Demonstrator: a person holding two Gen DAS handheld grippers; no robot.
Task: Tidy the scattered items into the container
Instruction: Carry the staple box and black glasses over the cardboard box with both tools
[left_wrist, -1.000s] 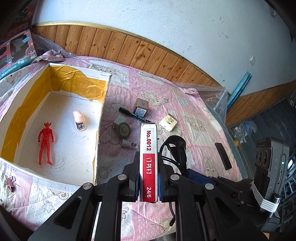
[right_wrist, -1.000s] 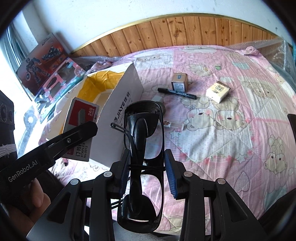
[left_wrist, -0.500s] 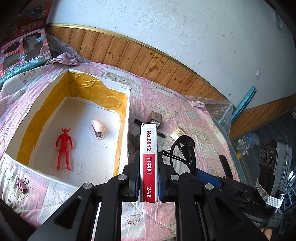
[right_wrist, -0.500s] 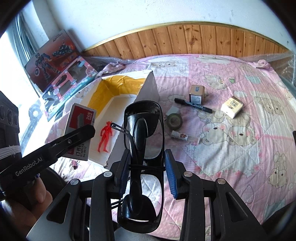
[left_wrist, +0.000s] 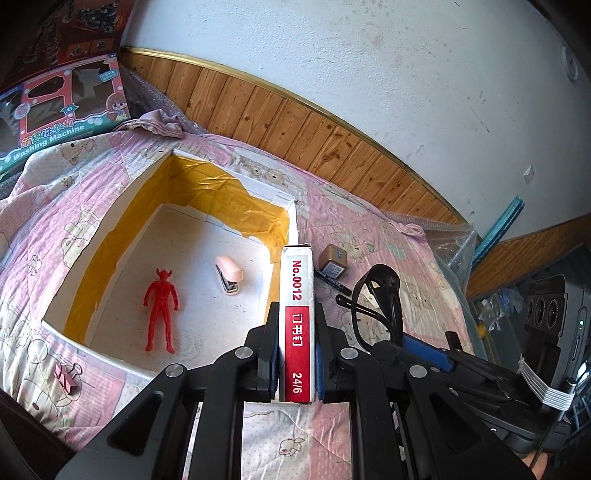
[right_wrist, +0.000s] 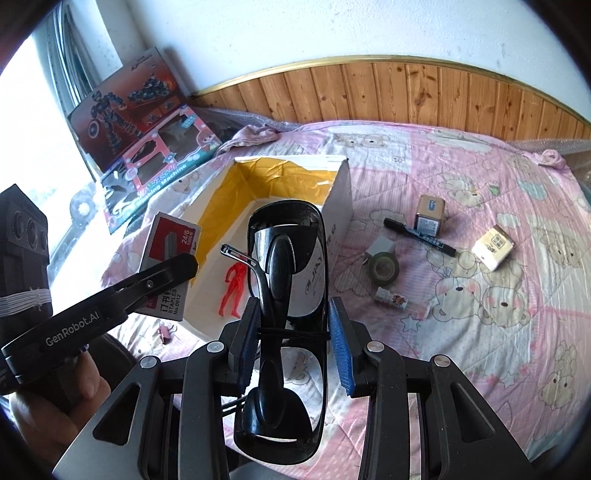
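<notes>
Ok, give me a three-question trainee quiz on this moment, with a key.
1. True or false: the white box already holds the red figure and the pink stapler.
2. Which item does the right gripper hold? A) marker B) black sunglasses C) tape roll
3. Fill in: the left gripper is clamped on the ____ box.

Key: 1 true. 2 B, the black sunglasses; the marker and tape roll lie on the pink quilt. 3 staples, the red and white staples box.
</notes>
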